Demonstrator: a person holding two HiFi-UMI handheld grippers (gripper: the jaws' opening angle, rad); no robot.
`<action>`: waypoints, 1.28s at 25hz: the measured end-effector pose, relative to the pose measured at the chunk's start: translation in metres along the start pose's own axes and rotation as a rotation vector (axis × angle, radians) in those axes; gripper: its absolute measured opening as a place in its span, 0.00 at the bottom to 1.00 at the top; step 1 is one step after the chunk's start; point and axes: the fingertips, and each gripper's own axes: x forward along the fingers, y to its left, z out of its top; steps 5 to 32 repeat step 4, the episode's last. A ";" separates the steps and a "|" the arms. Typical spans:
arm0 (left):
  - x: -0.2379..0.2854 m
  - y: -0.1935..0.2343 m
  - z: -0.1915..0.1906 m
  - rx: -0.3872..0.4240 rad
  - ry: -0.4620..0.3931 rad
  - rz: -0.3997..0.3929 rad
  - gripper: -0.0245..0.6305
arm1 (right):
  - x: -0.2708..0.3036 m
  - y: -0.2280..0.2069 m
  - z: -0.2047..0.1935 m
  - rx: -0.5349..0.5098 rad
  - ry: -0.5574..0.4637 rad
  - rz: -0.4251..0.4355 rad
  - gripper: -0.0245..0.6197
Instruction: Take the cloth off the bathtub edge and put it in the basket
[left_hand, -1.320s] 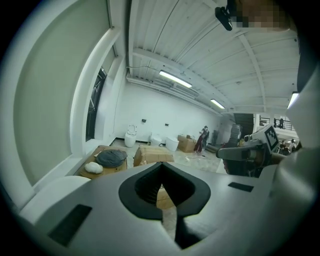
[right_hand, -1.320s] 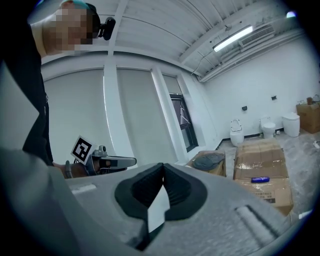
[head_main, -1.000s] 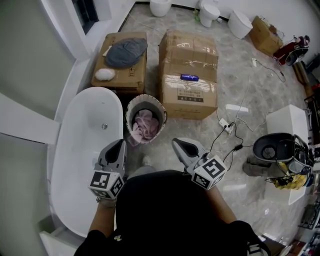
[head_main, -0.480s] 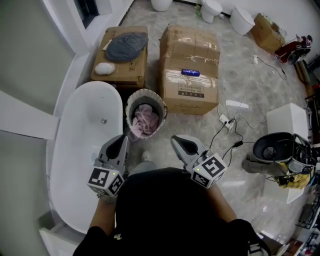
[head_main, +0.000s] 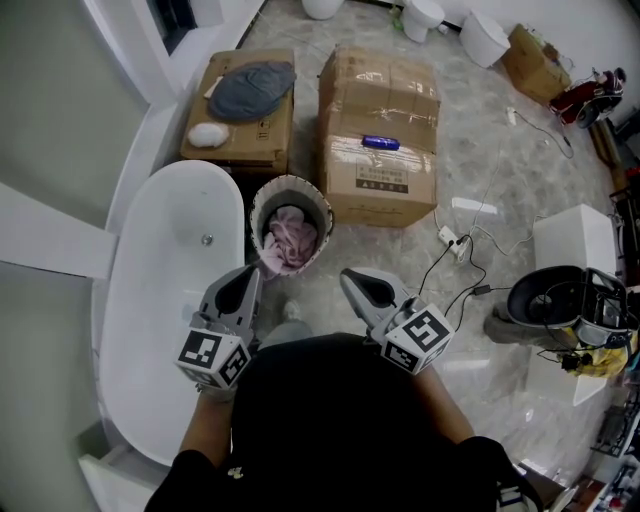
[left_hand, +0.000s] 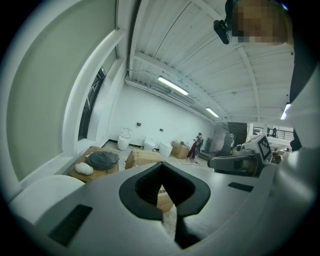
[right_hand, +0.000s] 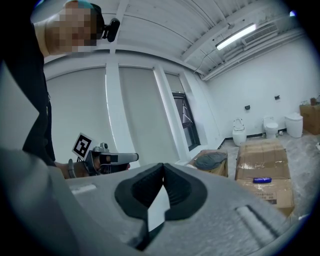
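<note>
A pink cloth (head_main: 288, 243) lies bunched inside the round woven basket (head_main: 262, 209), which stands on the floor beside the white bathtub (head_main: 165, 290). No cloth shows on the tub's rim. My left gripper (head_main: 247, 276) hovers just below the basket, near the tub's edge, jaws shut and empty. My right gripper (head_main: 351, 278) is held level to the right of it, also shut with nothing in it. In the left gripper view the jaws (left_hand: 161, 166) meet at their tips, and the right gripper (left_hand: 235, 162) shows beyond them. The right gripper view shows its jaws (right_hand: 162, 168) closed too.
Two cardboard boxes stand behind the basket: a small one (head_main: 245, 140) bearing a grey cushion (head_main: 252, 88) and a white lump, and a large one (head_main: 380, 150) with a blue item (head_main: 381, 143). A power strip and cables (head_main: 452, 250) lie on the floor; a black bin (head_main: 545, 300) stands at right.
Both grippers stay shut and hold nearly the same places. The head view has tilted slightly, so the basket and boxes sit a little higher in the frame.
</note>
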 end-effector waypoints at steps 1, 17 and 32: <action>0.001 -0.001 0.001 0.001 0.001 -0.002 0.06 | 0.000 -0.001 0.001 0.000 0.000 -0.001 0.03; 0.004 -0.002 0.002 -0.001 0.003 -0.006 0.06 | -0.001 -0.003 0.003 -0.002 0.002 -0.001 0.03; 0.004 -0.002 0.002 -0.001 0.003 -0.006 0.06 | -0.001 -0.003 0.003 -0.002 0.002 -0.001 0.03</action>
